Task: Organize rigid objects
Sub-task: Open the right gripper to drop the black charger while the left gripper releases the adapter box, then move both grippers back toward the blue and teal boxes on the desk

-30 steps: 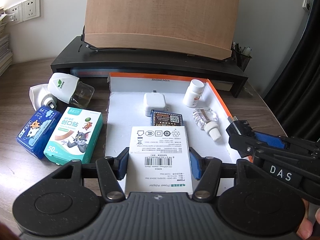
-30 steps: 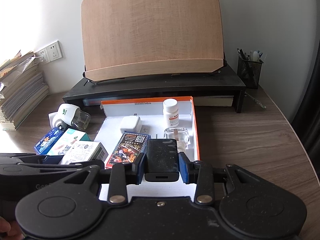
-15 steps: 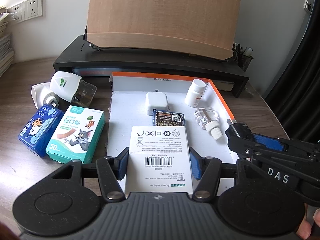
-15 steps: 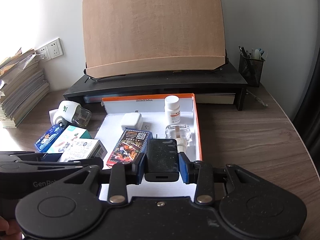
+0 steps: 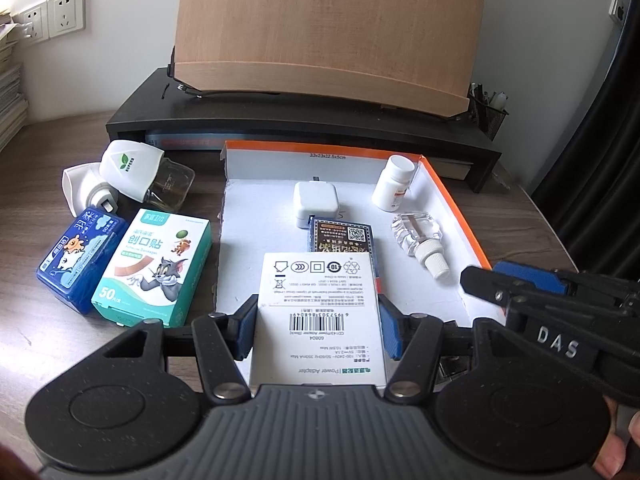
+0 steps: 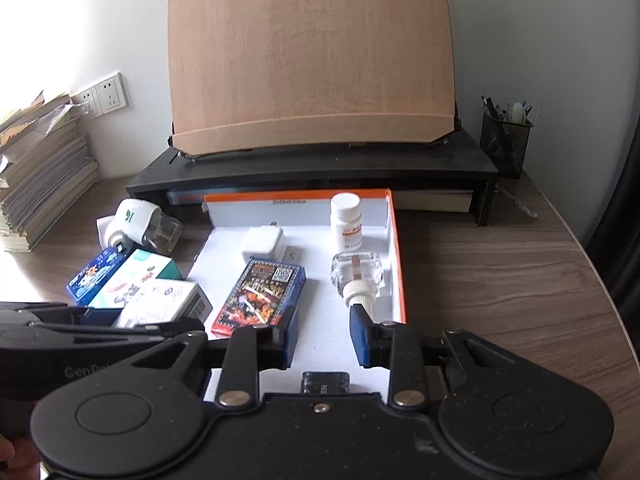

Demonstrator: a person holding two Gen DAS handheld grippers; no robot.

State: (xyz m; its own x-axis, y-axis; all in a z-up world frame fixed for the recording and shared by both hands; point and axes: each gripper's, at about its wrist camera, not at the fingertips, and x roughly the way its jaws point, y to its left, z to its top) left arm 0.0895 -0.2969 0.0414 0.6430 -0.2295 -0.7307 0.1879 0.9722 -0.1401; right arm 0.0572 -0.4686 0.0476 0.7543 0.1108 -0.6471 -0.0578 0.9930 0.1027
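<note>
My left gripper (image 5: 318, 330) is shut on a white power adapter box (image 5: 320, 320) and holds it over the near end of the orange-rimmed white tray (image 5: 452, 200). My right gripper (image 6: 323, 334) is open and empty over the tray's (image 6: 396, 248) near right part. A black adapter (image 6: 325, 383) lies in the tray just below it. In the tray are a white charger (image 6: 262, 245), a pill bottle (image 6: 347, 222), a clear bottle (image 6: 357, 276) and a card box (image 6: 262, 298).
Left of the tray lie a bandage box (image 5: 154, 266), a blue box (image 5: 78, 258) and white plug-in devices with a glass bottle (image 5: 128, 178). A black stand (image 6: 312, 168) with a wooden board is behind. A pen cup (image 6: 506, 136) stands at the right, stacked books (image 6: 40, 176) at the left.
My right gripper has opened and let go of the black adapter, which now lies in the tray. The left gripper still holds the white box, barely moved.
</note>
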